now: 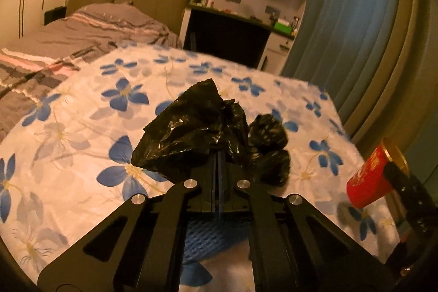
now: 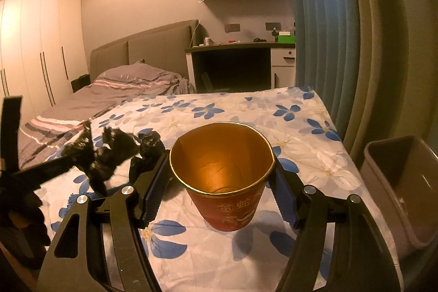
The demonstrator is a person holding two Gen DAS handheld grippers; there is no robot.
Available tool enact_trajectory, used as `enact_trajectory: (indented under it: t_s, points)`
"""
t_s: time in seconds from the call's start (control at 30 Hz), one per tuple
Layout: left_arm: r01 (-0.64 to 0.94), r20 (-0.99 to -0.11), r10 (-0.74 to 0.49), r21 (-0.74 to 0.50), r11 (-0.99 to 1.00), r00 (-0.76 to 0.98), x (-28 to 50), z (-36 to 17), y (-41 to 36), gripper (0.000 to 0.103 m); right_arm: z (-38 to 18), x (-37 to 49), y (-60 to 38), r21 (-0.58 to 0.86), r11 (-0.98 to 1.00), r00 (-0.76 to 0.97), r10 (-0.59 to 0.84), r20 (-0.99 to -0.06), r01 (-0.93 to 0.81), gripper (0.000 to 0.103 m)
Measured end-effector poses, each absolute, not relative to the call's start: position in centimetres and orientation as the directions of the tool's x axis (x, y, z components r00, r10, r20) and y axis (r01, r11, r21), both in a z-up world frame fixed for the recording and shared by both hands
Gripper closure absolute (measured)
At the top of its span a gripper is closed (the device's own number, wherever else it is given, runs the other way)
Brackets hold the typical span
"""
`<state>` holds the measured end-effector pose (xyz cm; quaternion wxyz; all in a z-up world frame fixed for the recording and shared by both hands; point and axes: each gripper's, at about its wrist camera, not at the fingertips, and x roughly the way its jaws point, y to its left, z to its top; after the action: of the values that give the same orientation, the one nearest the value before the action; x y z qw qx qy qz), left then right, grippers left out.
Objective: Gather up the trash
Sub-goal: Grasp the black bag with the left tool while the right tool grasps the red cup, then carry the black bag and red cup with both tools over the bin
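We are pinching a crumpled black bag (image 1: 189, 133) in our left gripper (image 1: 219, 158), its jaws closed tight together on the plastic, above the flowered cloth (image 1: 82, 144). More black plastic (image 1: 269, 147) is lying just beside it at three o'clock. Our right gripper (image 2: 221, 182) is clamping a red cup (image 2: 230, 207) (gold inside) by its sides, jaws held wide by the cup, over the same cloth. A grey bin (image 2: 405, 182) is standing off the table at three o'clock.

We count on the table (image 2: 301, 155): black plastic bags (image 1: 191, 133) 2 | red cup (image 2: 227, 196) 1 | beside it: bin (image 2: 405, 182) 1
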<state>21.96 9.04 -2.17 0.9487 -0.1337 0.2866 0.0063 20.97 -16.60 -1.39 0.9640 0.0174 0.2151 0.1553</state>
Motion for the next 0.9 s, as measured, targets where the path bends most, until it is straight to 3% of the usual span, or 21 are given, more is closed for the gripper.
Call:
enact_trajectory:
  t_s: [0.33, 0.9]
  points:
    - [0.051, -0.442, -0.155, -0.238, 0.970, 0.883, 19.2, 2.3, 3.4, 0.103, -0.3, 18.9, -19.7, 0.100, 0.962, 0.890, 0.274, -0.366, -0.255, 0.035]
    - [0.409, -0.415, -0.461, -0.213, 0.887, 0.784, 21.3, 3.2, -16.1, 0.103, 0.3, 16.6, -31.8, 0.081, 0.997, 0.949, 0.030, -0.313, -0.005, 0.035]
